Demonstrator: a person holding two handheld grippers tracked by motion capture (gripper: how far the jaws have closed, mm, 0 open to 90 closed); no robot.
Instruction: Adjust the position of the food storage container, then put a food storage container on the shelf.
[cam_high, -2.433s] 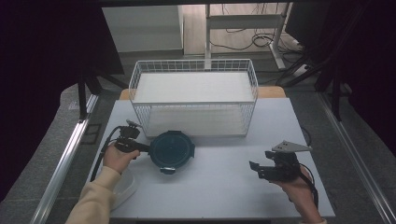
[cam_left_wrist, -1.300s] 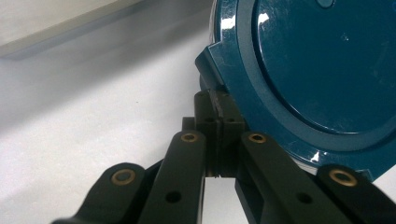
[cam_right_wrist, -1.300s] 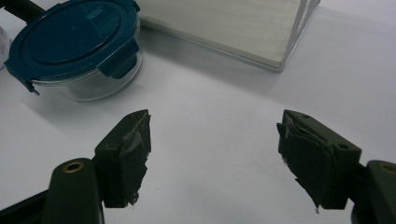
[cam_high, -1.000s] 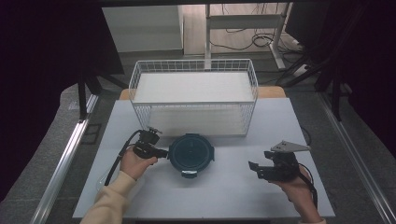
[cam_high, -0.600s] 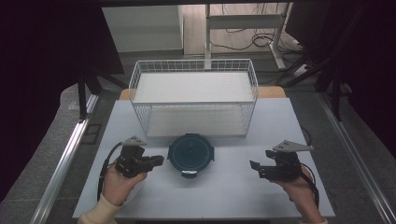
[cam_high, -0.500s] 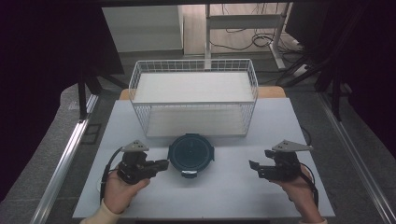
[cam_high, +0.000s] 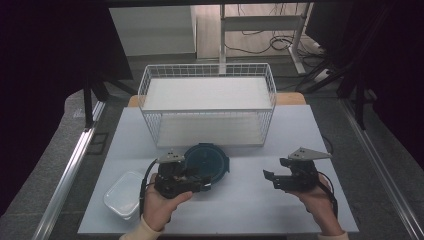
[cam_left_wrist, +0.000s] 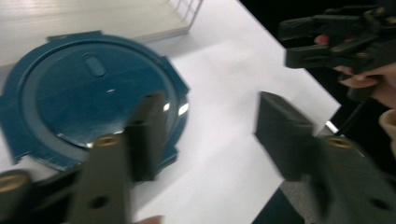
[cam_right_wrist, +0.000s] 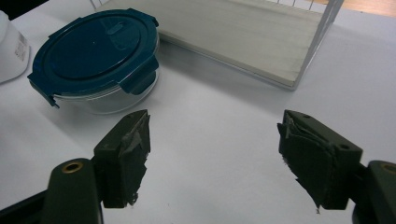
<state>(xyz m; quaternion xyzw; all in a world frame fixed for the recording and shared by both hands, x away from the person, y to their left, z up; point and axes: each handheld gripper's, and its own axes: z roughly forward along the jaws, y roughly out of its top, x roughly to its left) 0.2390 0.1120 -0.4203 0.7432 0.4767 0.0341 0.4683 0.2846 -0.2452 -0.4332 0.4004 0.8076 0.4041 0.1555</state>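
Round glass food container (cam_high: 206, 161) with dark blue clip-on lid (cam_right_wrist: 95, 49) sits on the white tabletop (cam_high: 240, 200), just near of the white wire basket (cam_high: 207, 107), left of centre. Lid is on, its clips down at the sides, as the right gripper view shows.

Left gripper (cam_high: 202, 186) is at the container's near-left edge, held by the left hand (cam_high: 160, 205). Its fingers (cam_left_wrist: 149, 135) have just been opening and stand fairly wide, nothing between them; in the left gripper view 1 finger overlaps the lid's near rim, the other is over bare tabletop. Whether that finger touches the lid I cannot tell.

Right gripper (cam_high: 268, 178) is well apart to the right, over bare tabletop, in the right hand (cam_high: 315, 200). Its 2 fingers (cam_right_wrist: 128, 154) are wide apart and empty, pointing left toward the container.

A clear rectangular plastic tub (cam_high: 122, 195) lies at the near-left of the tabletop, beside the left forearm. The basket has a pale board as its floor (cam_right_wrist: 243, 32).
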